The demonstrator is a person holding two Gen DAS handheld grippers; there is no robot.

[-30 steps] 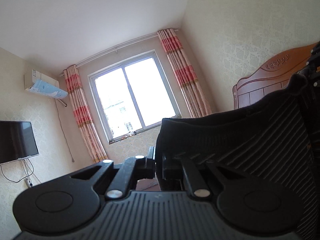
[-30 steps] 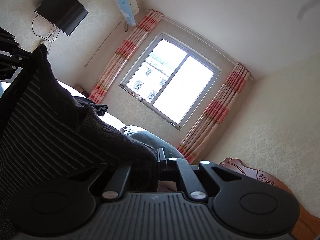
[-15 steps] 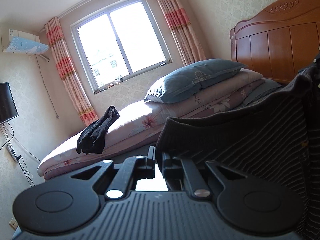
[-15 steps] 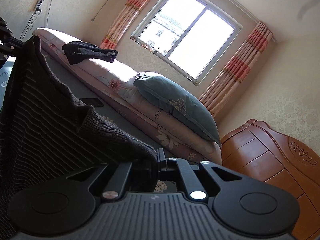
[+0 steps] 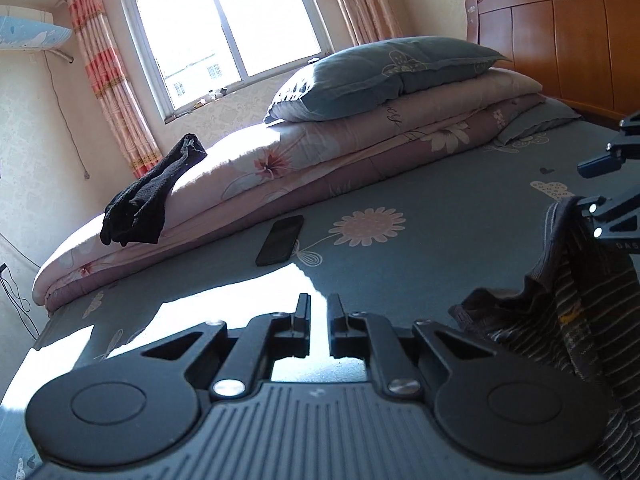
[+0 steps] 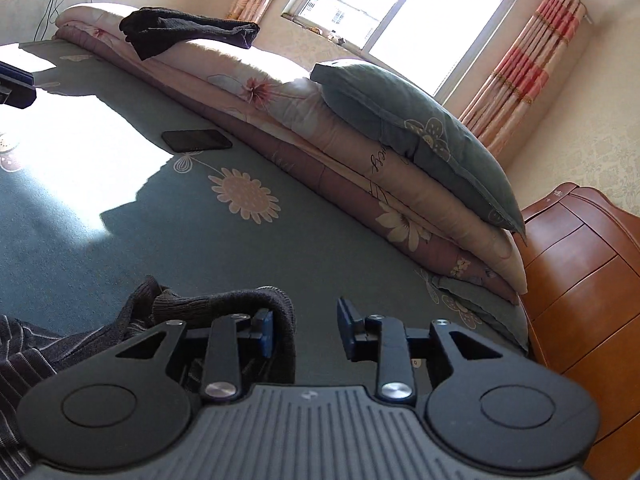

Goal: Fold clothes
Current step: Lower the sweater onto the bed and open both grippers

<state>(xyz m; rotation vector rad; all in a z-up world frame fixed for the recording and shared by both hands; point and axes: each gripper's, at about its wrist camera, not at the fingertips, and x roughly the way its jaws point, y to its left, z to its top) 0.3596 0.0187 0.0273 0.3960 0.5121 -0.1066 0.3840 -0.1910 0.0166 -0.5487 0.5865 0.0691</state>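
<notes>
- With both tools low over the teal floral bedsheet (image 5: 400, 264), the left gripper (image 5: 318, 320) shows its fingers parted by a narrow gap, nothing between them, only sunlit sheet.
- The right gripper (image 6: 306, 330) stands wide apart, and the ribbed hem of the dark striped sweater (image 6: 224, 304) drapes over its left finger (image 6: 264, 328), loose rather than pinched.
- In the left wrist view that same sweater (image 5: 560, 320) lies crumpled on the sheet at the right edge, one corner hanging up against the other tool.
- A black phone (image 5: 280, 240) lies flat on the sheet, just beside a printed daisy, well apart from the sweater.
- Behind it a folded pink floral quilt (image 5: 320, 160) runs along the far side of the bed, with a grey-green pillow (image 5: 384, 72) on top.
- A black knit garment (image 5: 152, 200) hangs over the quilt's far end.
- The wooden headboard (image 5: 560, 40) stands at the right, the bright window (image 5: 228, 28) with striped curtains (image 5: 108, 80) behind.
</notes>
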